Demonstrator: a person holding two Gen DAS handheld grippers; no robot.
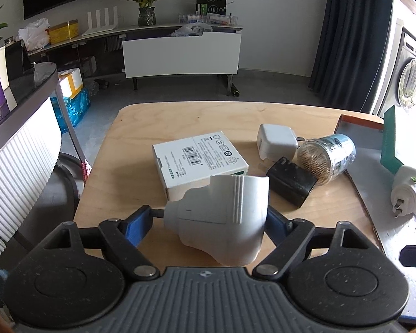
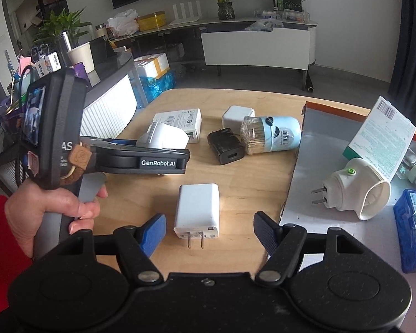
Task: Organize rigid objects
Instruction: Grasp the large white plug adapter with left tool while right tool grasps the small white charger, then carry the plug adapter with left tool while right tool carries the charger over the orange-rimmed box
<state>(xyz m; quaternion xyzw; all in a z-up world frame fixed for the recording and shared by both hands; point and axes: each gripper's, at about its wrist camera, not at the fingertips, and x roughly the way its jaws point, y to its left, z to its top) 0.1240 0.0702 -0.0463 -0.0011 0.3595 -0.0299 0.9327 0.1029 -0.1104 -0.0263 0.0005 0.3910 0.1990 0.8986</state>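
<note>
The white plug-in device (image 1: 222, 216) sits between the left gripper (image 1: 208, 219) fingers (image 1: 137, 222), which close on its sides just above the desk (image 1: 130, 149); whether it rests on the wood I cannot tell. The right gripper (image 2: 208, 231) hangs with fingers (image 2: 154, 230) wide, either side of a white charger (image 2: 198, 208) lying on the desk, apart from it. Farther off lie a white box (image 1: 199, 161), a black charger (image 1: 289, 184), a toothpick jar (image 1: 326, 158) and another white charger (image 1: 276, 141). A tray (image 2: 299, 194) on the right holds a second plug-in device (image 2: 355, 191).

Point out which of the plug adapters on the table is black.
The black adapter lying beside the toothpick jar, USB port facing the camera; the others are white.
</note>
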